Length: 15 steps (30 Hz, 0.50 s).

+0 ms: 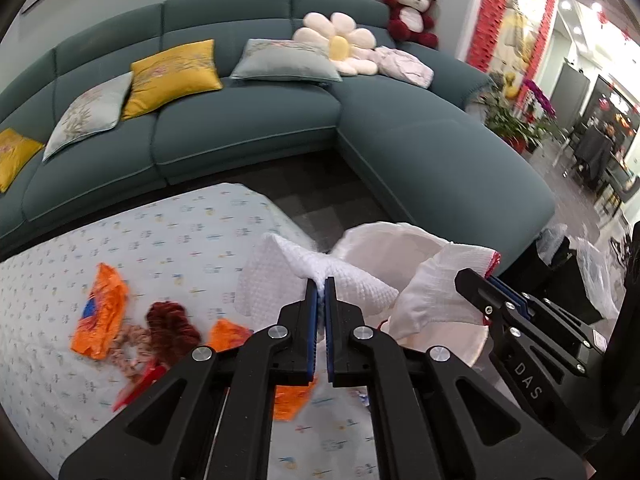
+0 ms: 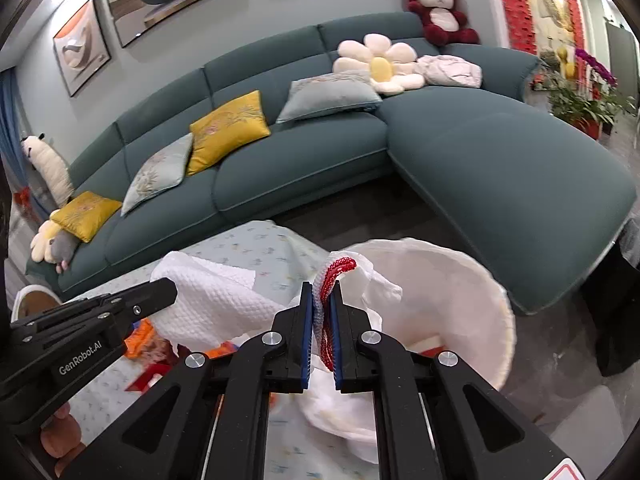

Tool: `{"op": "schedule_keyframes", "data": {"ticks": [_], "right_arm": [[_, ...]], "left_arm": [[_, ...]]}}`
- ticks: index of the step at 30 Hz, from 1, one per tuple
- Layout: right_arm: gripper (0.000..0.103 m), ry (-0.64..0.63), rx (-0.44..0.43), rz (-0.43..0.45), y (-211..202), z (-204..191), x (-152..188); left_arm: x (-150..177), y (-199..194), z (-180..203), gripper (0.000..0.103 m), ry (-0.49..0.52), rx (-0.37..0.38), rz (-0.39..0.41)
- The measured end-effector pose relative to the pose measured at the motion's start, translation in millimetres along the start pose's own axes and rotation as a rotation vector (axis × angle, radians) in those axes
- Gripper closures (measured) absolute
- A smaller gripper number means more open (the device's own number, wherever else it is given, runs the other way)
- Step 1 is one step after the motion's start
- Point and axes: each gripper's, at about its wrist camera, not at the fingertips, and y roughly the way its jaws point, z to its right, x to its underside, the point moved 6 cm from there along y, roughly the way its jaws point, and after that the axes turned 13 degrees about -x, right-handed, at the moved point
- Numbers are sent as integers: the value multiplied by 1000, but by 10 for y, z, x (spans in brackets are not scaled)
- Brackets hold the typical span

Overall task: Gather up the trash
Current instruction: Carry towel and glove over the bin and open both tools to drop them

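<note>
My left gripper (image 1: 321, 286) is shut on a white textured paper towel (image 1: 352, 280), held above the table's right end beside the bag; it also shows in the right wrist view (image 2: 172, 286). My right gripper (image 2: 323, 304) is shut on the red-edged rim (image 2: 334, 270) of a white trash bag (image 2: 448, 300) and holds its mouth open. The bag also shows in the left wrist view (image 1: 400, 244), with the right gripper (image 1: 478, 276) at its rim. Orange wrappers (image 1: 100, 312) and a dark red-brown scrap (image 1: 170, 326) lie on the table.
The table (image 1: 168, 240) has a pale patterned cloth. A teal corner sofa (image 1: 248, 128) with cushions stands behind it, with dark floor (image 1: 320, 192) between. Black bags (image 1: 560, 248) sit on the floor at right. A red scrap (image 1: 140, 384) lies near the wrappers.
</note>
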Motion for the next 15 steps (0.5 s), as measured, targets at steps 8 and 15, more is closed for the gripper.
{"op": "schedule_keyframes", "data": {"ticks": [8, 15], "right_arm": [[95, 40, 40, 7, -135, 394, 47], [95, 71, 64, 5, -161, 650, 87]], "left_arm": [[28, 116, 460, 100, 51, 47, -32], [52, 203, 702, 99, 87, 62, -57]]}}
